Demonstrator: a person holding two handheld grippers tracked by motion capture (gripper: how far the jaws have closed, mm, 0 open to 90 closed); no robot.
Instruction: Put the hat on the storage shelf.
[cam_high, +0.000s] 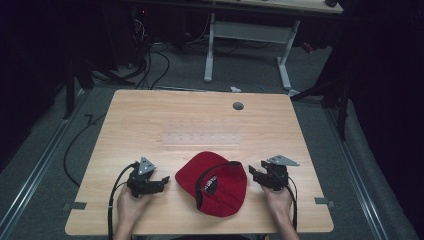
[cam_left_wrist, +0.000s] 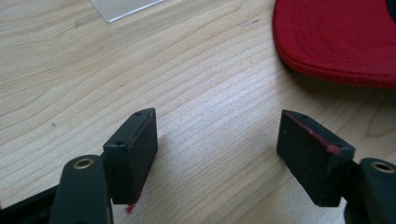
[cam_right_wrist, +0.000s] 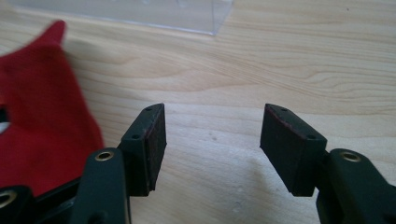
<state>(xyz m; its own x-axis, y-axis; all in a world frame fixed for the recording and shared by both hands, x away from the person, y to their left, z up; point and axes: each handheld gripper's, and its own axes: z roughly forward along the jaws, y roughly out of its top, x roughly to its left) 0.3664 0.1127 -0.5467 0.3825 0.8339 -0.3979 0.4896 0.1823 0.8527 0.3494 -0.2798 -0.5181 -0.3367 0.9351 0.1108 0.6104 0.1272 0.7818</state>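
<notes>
Left gripper (cam_high: 161, 181) jaws apart; right gripper (cam_high: 254, 172) jaws apart; both hand-held, low.

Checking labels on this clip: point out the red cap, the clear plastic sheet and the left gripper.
Red cap (cam_high: 220, 192), high view, on the crown.
Clear plastic sheet (cam_high: 200, 132), high view, at its middle.
Left gripper (cam_high: 162, 181), high view, between its open fingertips.
</notes>
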